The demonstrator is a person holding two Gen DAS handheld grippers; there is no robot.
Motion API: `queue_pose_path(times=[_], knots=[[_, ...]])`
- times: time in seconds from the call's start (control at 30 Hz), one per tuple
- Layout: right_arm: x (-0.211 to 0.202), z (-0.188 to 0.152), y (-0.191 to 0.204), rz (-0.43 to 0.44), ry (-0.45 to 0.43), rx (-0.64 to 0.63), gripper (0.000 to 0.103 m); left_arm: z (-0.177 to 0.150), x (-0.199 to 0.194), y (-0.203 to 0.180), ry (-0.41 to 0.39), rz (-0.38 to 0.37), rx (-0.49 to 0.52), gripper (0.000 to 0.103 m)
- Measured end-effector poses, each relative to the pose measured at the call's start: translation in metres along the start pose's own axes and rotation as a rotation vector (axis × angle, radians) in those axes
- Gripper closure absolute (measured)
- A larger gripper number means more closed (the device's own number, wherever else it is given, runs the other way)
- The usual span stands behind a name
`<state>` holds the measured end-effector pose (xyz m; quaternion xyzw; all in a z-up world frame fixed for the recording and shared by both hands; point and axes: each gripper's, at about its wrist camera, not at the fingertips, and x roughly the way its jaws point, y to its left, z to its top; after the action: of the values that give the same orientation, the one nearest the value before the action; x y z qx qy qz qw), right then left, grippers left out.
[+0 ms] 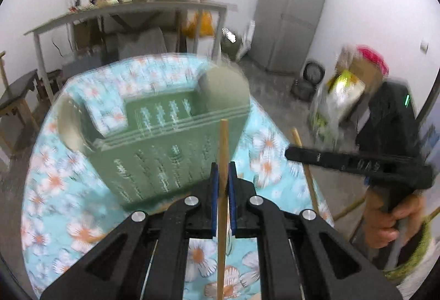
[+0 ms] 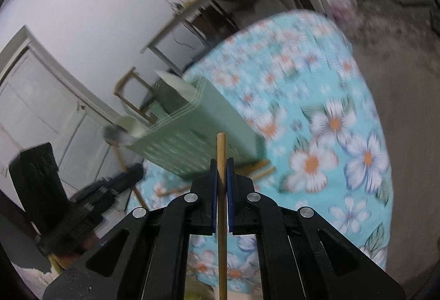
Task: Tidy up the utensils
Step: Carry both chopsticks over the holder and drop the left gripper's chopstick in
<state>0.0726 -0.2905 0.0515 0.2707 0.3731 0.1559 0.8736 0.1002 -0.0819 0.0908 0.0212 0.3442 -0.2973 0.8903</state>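
Note:
My left gripper (image 1: 223,172) is shut on a wooden chopstick (image 1: 223,143) that stands upright between the blue pads, just in front of a green slotted utensil basket (image 1: 176,151) on the flowered tablecloth (image 1: 55,190). My right gripper (image 2: 221,169) is shut on a second wooden chopstick (image 2: 221,151), near the basket (image 2: 198,140) seen from its side. The right gripper also shows in the left wrist view (image 1: 357,162) at the right, with its chopstick (image 1: 305,162) hanging below it. Both views are motion-blurred.
The round table (image 2: 343,135) carries the floral cloth. More wooden sticks (image 2: 261,168) lie by the basket's base. A cluttered shelf table (image 1: 132,11), a grey fridge (image 1: 291,11), boxes and bags (image 1: 354,80) and a stool (image 1: 19,99) stand around.

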Motion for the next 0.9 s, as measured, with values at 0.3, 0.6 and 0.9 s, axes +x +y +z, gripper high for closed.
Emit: queue_pose_path(times=[0.3,0.6,0.9], knots=[[-0.004,0.012,0.027,0.021,-0.058,-0.048,0.099,0.076,-0.108,0.043,-0.409,0.032,-0.081,0.097],[-0.010,0.010,0.025,0.014,-0.060,-0.038,0.099,0.115,-0.094,0.072,-0.540,0.039,-0.157,0.097],[-0.015,0.007,0.021,0.004,-0.056,-0.036,0.099,0.096,-0.020,0.069,-0.483,0.155,-0.105,0.097]])
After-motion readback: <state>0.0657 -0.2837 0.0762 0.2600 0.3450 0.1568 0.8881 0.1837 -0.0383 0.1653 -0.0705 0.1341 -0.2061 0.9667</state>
